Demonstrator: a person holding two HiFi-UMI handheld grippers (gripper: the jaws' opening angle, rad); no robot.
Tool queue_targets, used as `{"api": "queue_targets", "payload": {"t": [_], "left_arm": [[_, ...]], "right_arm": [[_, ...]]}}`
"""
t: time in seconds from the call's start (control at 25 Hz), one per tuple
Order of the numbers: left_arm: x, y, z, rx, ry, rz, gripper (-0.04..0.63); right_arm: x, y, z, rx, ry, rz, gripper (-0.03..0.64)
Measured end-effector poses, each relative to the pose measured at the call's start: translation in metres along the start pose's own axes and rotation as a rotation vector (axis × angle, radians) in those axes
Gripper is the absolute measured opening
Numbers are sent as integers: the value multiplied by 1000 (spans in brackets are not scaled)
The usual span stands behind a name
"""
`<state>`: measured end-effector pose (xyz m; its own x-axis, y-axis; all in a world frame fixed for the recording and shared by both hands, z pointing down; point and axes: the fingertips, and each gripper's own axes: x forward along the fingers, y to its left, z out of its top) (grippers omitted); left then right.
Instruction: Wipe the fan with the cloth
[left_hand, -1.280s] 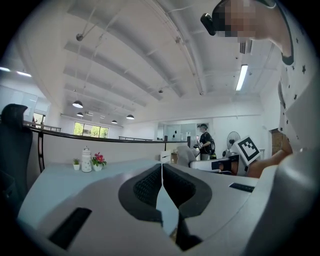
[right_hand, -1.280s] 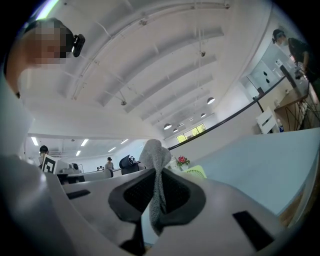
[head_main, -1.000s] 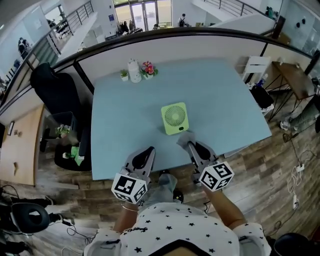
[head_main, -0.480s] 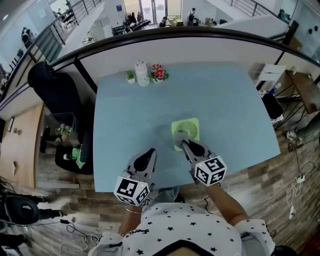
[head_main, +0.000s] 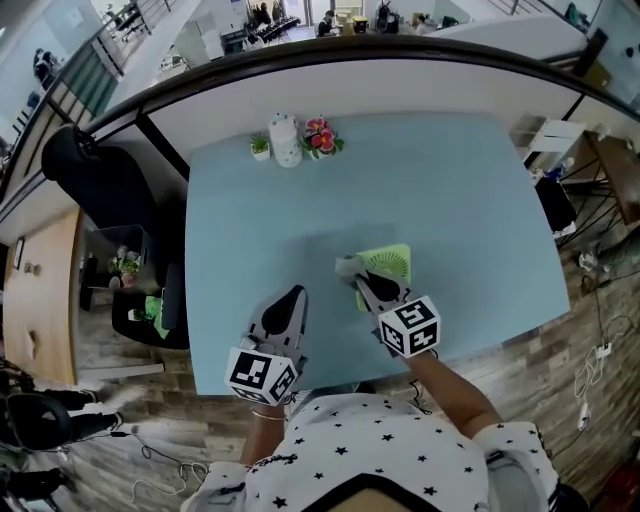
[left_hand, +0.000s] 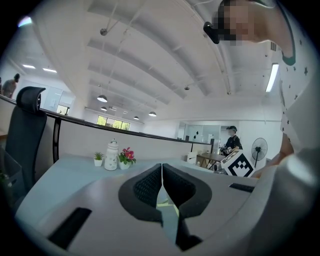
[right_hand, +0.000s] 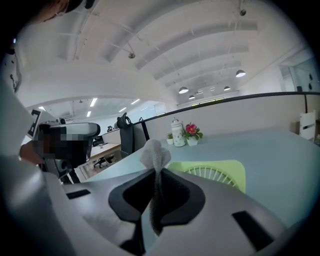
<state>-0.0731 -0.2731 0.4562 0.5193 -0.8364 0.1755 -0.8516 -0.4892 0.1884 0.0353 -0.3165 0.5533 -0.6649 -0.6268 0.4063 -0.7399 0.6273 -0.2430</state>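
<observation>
The right claw (head_main: 360, 282) is clenched on a grey cloth (right_hand: 154, 151), and a soft wad of the fabric bulges out past its jaw tips. In the head view that wad sits at the near-left corner of the lime-green fan (head_main: 388, 262). The fan lies flat with its grille (right_hand: 216, 174) facing up on the pale blue surface (head_main: 460, 190). Whether the wad is already pressing on the plastic or just above it cannot be told. The left claw (head_main: 294, 296) is closed with nothing between its jaws and is held near the surface to the left of the fan, apart from it.

The step in hand looks like the opening of the wipe, with the fan's face yet to be covered. To do it well, only the cloth should meet the fan, so the right claw is best tilted to let the protruding wad lead and to keep the hard jaw tips off the thin ribs. Light, even pressure in overlapping strokes from this corner across the grille, then round the frame, should cover the face. The fan looks small and light, so it will probably slide under a sideways push. The left claw, closed as it is, could rest against the fan's left edge to brace it. The grip on the cloth should not loosen, since little fabric sits inside the jaws. The white jar (head_main: 285, 139) and the flowers (head_main: 322, 137) stand at the far edge, well apart from the work.
</observation>
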Motion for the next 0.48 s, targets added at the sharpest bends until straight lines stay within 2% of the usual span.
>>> {"api": "queue_targets", "payload": {"t": [0.24, 0.48], "left_arm": [[9, 14, -7, -32, 16, -3, 32], [18, 21, -16, -50, 23, -37, 32]], "right_arm": [[13, -3, -9, -3, 69, -19, 28], [14, -8, -11, 5, 79, -38, 29]]}}
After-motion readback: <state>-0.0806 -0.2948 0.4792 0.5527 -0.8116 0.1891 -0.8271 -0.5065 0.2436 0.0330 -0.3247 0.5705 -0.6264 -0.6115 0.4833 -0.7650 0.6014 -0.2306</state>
